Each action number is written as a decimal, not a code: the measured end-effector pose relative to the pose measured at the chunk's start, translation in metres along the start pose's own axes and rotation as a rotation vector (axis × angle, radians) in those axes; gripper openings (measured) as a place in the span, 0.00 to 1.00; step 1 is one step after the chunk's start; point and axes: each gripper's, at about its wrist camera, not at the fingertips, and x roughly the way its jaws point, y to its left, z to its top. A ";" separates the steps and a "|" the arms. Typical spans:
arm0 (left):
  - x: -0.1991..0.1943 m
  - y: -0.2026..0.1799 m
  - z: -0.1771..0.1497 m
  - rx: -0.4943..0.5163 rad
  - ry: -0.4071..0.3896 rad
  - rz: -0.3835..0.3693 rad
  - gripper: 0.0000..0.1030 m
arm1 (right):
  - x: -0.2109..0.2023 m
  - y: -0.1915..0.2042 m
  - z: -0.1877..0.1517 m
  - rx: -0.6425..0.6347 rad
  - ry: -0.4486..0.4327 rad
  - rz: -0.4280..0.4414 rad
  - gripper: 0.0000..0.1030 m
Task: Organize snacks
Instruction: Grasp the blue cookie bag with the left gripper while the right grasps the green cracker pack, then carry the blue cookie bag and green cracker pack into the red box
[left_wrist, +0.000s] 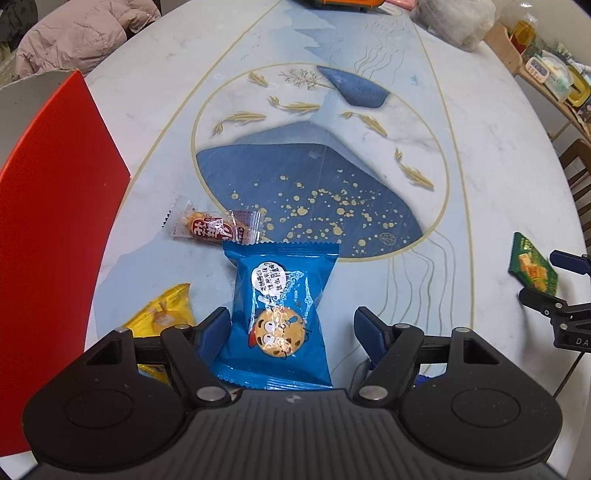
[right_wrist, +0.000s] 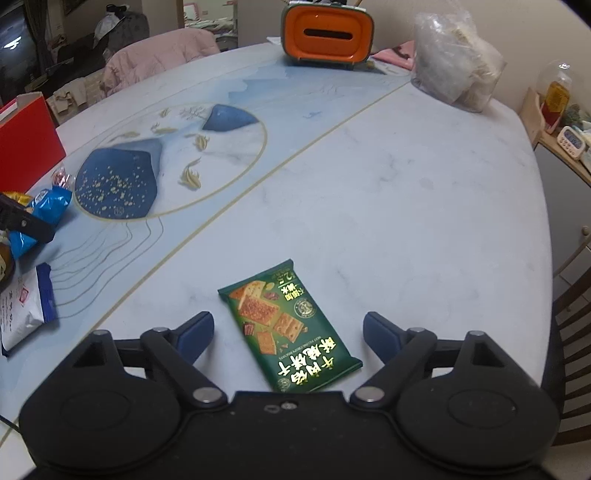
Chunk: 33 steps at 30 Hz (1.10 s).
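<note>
A marble-look bench (left_wrist: 480, 155) painted with blue peaks and gold fish carries a red box (left_wrist: 55, 206) at far left. The left gripper (left_wrist: 291, 332) spreads wide around a blue cookie packet (left_wrist: 282, 317) showing a cartoon biscuit. The right gripper (right_wrist: 288, 332) gapes, empty, over a green cracker packet (right_wrist: 288, 328) with Chinese lettering. An orange container (right_wrist: 327, 35) sits beyond.

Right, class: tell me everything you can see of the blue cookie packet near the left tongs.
The blue cookie packet is a glossy plastic pillow pack with crimped ends, printed with a cartoon cookie face and a white speech bubble. It looks sealed and lies flat on the table, lengthwise between the open fingers of the left tongs; whether the left finger touches it is unclear. Its far corner sits at the edge of a small clear-and-red candy wrapper.
</note>
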 end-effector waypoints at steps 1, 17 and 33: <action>0.001 -0.001 0.000 0.005 -0.002 0.005 0.71 | 0.001 0.000 0.000 -0.002 0.003 0.007 0.81; -0.004 -0.001 0.001 0.035 -0.030 0.045 0.41 | -0.006 0.012 -0.001 0.020 -0.043 0.000 0.42; -0.040 0.000 -0.002 0.050 -0.091 -0.002 0.35 | -0.052 0.044 0.011 0.165 -0.113 -0.081 0.41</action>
